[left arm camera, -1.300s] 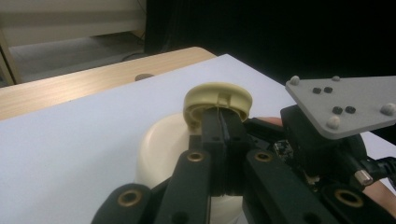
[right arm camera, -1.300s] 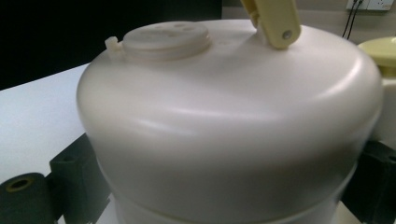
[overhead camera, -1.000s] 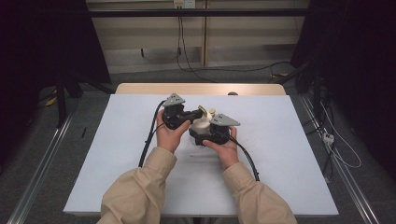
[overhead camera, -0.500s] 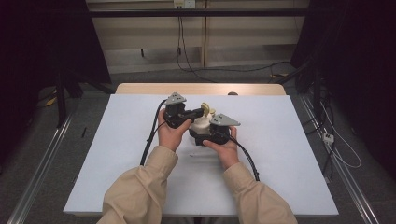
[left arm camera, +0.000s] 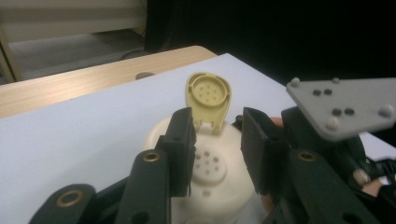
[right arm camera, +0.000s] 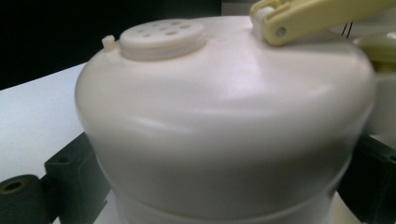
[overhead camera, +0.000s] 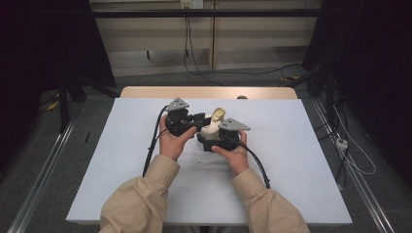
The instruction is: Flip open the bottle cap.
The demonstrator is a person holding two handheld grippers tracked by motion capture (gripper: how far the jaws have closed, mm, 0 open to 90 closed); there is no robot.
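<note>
**Shaker jar held at mid-table, its flip lid standing open**

Nearest the camera in the high view, two beige sleeves come in from the bottom edge, each hand holding a gripper. The right gripper (overhead camera: 210, 139) clamps the cream shaker jar (overhead camera: 209, 129) by its body; in the right gripper view the jar (right arm camera: 224, 126) sits pressed between the two black jaws, one at each lower corner. The jar is at the middle of the white table (overhead camera: 291, 174).

The left gripper (overhead camera: 200, 119) reaches in from the left side at the jar's top. Its jaws have just been opening and now stand apart on either side of the hinge of the yellow flip lid (left arm camera: 208, 95), pressing on nothing. The lid is tipped up and back, baring the perforated spout (left arm camera: 207, 164) on the dome of the jar.

Beyond the white sheet, the table's wooden edge (overhead camera: 209, 92) shows, with cables on the floor behind it.
</note>
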